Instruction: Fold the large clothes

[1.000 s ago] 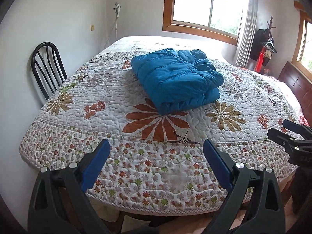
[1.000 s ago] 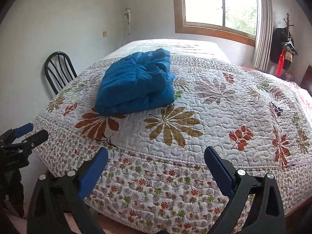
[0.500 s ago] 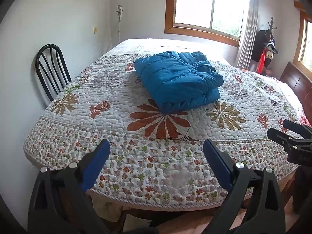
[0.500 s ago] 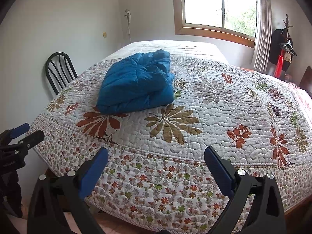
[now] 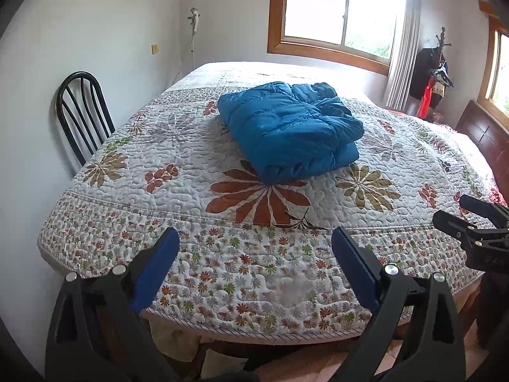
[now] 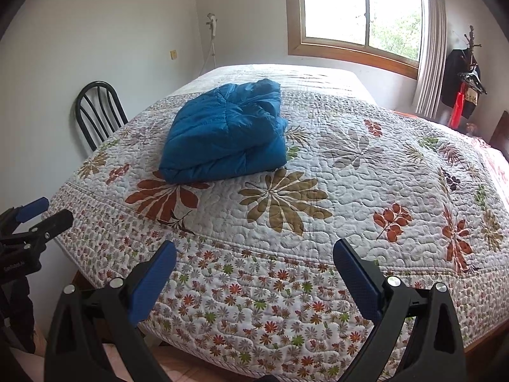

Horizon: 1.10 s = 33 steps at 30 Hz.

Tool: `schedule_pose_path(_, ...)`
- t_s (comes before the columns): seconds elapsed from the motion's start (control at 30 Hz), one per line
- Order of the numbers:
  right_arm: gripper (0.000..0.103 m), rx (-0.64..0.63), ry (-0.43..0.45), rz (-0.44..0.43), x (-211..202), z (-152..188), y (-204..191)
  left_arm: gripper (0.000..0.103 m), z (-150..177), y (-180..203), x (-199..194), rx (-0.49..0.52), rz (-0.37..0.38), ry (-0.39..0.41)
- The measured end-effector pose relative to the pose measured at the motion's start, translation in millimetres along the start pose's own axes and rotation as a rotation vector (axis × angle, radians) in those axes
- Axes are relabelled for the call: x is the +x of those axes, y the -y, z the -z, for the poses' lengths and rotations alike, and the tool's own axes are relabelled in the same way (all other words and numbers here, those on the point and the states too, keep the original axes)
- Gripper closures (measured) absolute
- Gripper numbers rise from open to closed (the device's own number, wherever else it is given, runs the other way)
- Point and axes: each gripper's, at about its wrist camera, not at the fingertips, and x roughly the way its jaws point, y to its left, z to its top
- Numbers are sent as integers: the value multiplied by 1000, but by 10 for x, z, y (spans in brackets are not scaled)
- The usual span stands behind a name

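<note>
A blue puffer jacket lies folded in a thick bundle on the floral quilt of the bed; it also shows in the right wrist view. My left gripper is open and empty, held off the near edge of the bed, well short of the jacket. My right gripper is open and empty too, off the same edge further right. Each gripper shows at the edge of the other's view, the right gripper and the left gripper.
A black metal chair stands against the left wall beside the bed. A window and curtain are behind the bed. A coat stand with dark and red items is at the far right, next to a dark wooden headboard.
Both grippers have drawn back and slightly up from the bed, so more of its near edge and the floor show. The jacket has not moved.
</note>
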Motion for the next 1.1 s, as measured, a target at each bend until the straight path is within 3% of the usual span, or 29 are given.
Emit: schedule_pose_path(1.1, 4, -4, -9, -4, 37, 2, -11, 7, 5, -24, 35, 2, 2, -4)
